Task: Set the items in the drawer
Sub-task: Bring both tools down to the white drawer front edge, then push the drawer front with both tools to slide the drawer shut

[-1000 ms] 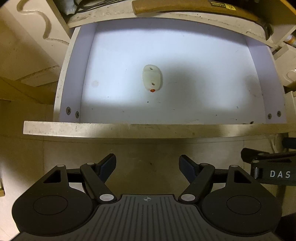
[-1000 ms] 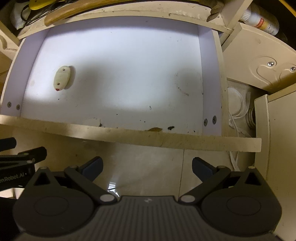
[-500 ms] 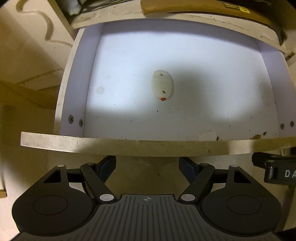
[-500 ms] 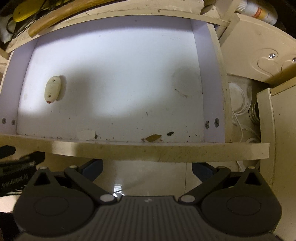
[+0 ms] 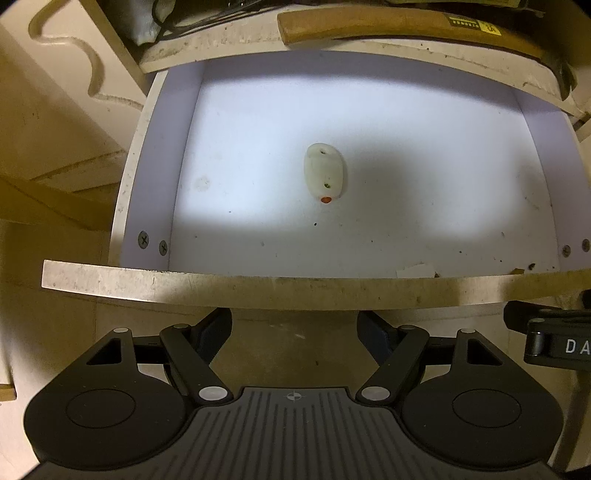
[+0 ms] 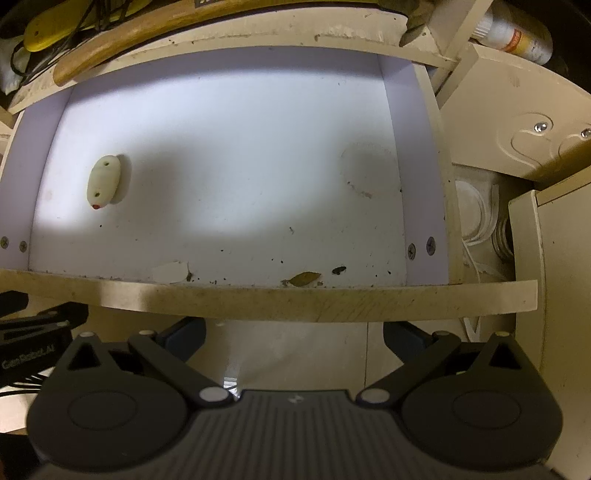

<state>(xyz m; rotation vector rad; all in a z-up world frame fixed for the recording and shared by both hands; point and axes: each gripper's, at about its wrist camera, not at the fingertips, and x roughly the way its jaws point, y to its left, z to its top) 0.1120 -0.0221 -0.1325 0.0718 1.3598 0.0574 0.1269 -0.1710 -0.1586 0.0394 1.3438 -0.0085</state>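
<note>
While the drawer (image 5: 354, 291) stands pulled out, one small item already lies inside and both grippers hang empty before its front.
Judging by this, one placement is done, and whether more remain cannot be told; the left gripper (image 5: 294, 328) and right gripper (image 6: 294, 330) are both spread wide, holding nothing. Only the right view shows the bottle (image 6: 517, 33) and dead leaf (image 6: 304, 278) (the left hides them); the white oval item (image 5: 324, 174) rests mid-floor, left of centre.

The drawer (image 5: 258, 236) was white inside, speckled with dark crumbs, its front edge (image 5: 258, 288) a stained cream. In it lay a pale cream oval piece (image 5: 323, 173) with a small orange-red tip. Beyond the drawer, a wooden handle (image 5: 406, 26) was tan-brown.
</note>
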